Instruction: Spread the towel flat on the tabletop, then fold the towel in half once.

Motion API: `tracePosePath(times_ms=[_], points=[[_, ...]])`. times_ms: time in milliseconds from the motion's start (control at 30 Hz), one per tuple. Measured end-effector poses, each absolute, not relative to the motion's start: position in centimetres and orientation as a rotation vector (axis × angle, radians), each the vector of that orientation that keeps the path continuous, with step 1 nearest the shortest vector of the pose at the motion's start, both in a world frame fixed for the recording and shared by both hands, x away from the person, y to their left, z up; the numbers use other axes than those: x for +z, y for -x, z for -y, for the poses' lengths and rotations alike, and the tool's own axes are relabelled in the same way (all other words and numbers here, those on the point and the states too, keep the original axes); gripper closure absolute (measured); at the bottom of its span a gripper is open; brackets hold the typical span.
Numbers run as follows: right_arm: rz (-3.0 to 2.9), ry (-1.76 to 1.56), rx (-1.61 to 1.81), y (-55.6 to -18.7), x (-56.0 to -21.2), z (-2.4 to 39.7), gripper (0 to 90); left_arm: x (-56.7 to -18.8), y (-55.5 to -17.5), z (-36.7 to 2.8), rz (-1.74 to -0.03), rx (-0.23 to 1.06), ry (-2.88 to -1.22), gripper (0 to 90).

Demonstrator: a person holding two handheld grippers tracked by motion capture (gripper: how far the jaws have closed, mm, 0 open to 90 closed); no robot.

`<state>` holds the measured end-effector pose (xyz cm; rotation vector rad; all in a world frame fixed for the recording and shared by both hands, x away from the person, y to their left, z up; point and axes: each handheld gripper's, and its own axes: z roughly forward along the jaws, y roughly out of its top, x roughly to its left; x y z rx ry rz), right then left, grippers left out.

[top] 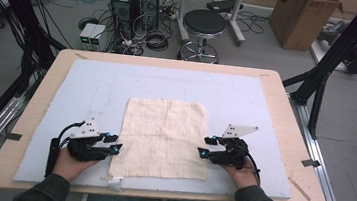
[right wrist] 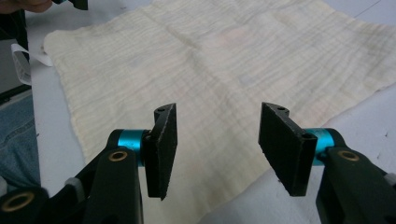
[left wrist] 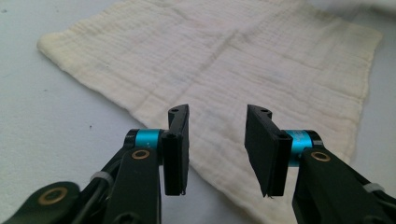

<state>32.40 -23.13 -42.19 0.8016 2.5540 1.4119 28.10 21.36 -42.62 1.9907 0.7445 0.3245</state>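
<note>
Two spread grippers (top: pixel 114 142) (top: pixel 205 147) flanking flat cloth (top: pixel 164 138).

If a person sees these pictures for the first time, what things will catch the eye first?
First, the cream cloth spread flat in the middle of the pale blue mat. Next, the left gripper and right gripper, one at each side edge of the cloth, both with jaws open and pointing inward at it. Behind the table, a black stool stands among cables.

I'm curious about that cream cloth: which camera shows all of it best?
The high view: the cloth lies flat, all four edges visible between both grippers. The left gripper view and right gripper view show its weave close up, cropped behind open jaws.
</note>
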Motion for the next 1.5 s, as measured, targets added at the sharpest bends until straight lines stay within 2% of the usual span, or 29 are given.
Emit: tracePosePath(times_ms=[100, 333, 433, 800, 900, 1233, 1500], points=[[-2.537, -0.813, 1.406, -32.4, -42.1, 23.1, 41.0, -42.5, -28.1, -21.4, -0.754, 0.324, -1.986, 58.2], [-2.491, -0.842, 1.421, -32.5, -41.9, 23.4, 35.7, -42.2, -28.2, -21.3, -0.761, 0.33, -1.979, 54.0], [-2.476, -0.855, 1.416, -32.5, -41.8, 23.3, 30.2, -42.1, -28.4, -21.3, -0.782, 0.337, -1.974, 47.2], [-2.489, -0.84, 1.406, -32.5, -41.6, 22.9, 28.5, -42.0, -28.4, -21.3, -0.782, 0.344, -1.97, 45.2], [-2.501, -0.826, 1.413, -32.6, -41.7, 22.9, 28.7, -42.0, -28.4, -21.3, -0.789, 0.351, -1.972, 41.6], [-2.509, -0.831, 1.383, -32.7, -41.7, 22.7, 28.9, -41.8, -28.5, -21.5, -0.787, 0.353, -1.966, 41.6], [-2.516, -0.863, 1.358, -34.4, -41.6, 23.2, 29.7, -41.8, -30.0, -22.0, -0.801, 0.282, -1.958, 41.6]])
